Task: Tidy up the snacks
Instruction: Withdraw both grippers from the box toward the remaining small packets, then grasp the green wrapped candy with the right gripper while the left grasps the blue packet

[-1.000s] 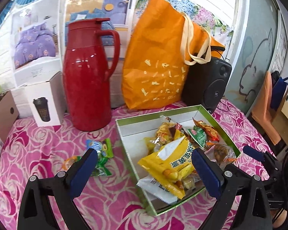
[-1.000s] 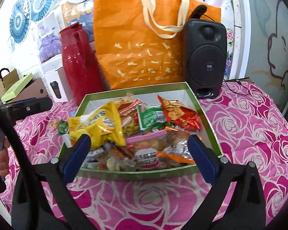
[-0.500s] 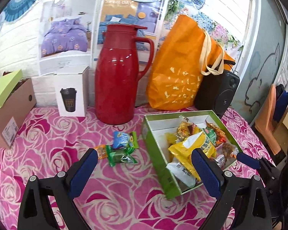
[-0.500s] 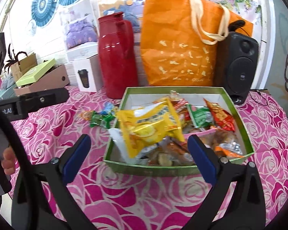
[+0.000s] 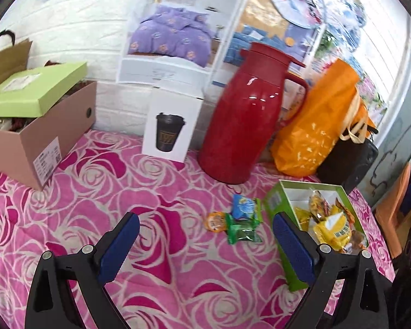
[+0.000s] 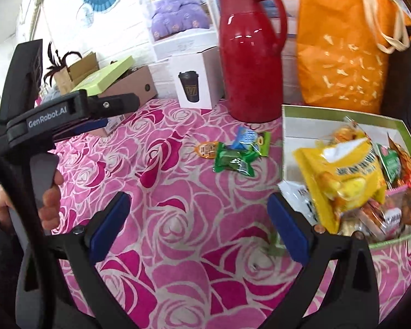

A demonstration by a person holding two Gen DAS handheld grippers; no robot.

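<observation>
Both tools are empty: the left tool [image 5: 205,242] gapes wide, and the right tool [image 6: 198,222] has just narrowed slightly. Ahead, three loose snack packets [image 6: 234,150] lie on the rose-patterned counter [image 6: 178,205], just beside the green snack box [image 6: 287,109]. They look light, crinkly and slippery; pinch a crimped end.

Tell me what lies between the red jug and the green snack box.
Three loose snack packets on the pink rose cloth, clearest in the right wrist view.
</observation>
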